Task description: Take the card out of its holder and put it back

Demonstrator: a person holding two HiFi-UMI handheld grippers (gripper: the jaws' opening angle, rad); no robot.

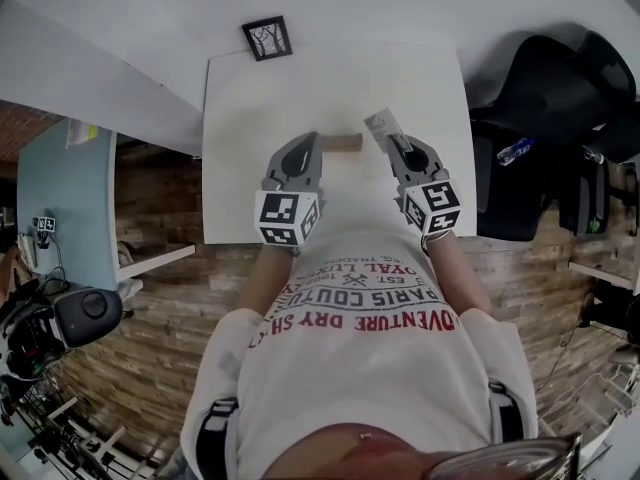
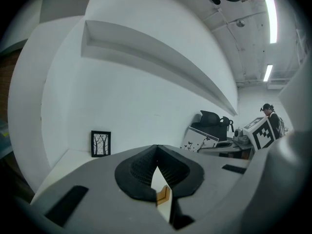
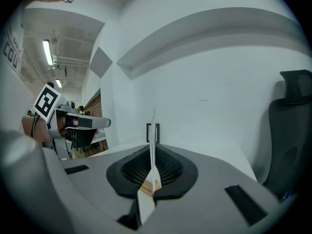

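A small wooden card holder (image 1: 345, 143) lies on the white table (image 1: 250, 98), between my two grippers. My left gripper (image 1: 313, 146) is at the holder's left end. In the left gripper view its jaws (image 2: 156, 168) meet at the tips, with the holder's wood (image 2: 163, 195) wedged in the gap behind them. My right gripper (image 1: 397, 149) is shut on a white card (image 1: 381, 125), held clear of the holder to its right. In the right gripper view the card (image 3: 153, 140) stands edge-on, sticking up out of the closed right gripper (image 3: 153, 165).
A small black-framed tree picture (image 1: 267, 38) stands at the table's far edge. A black office chair (image 1: 555, 98) is to the right of the table. A wall with a long ledge rises behind the table.
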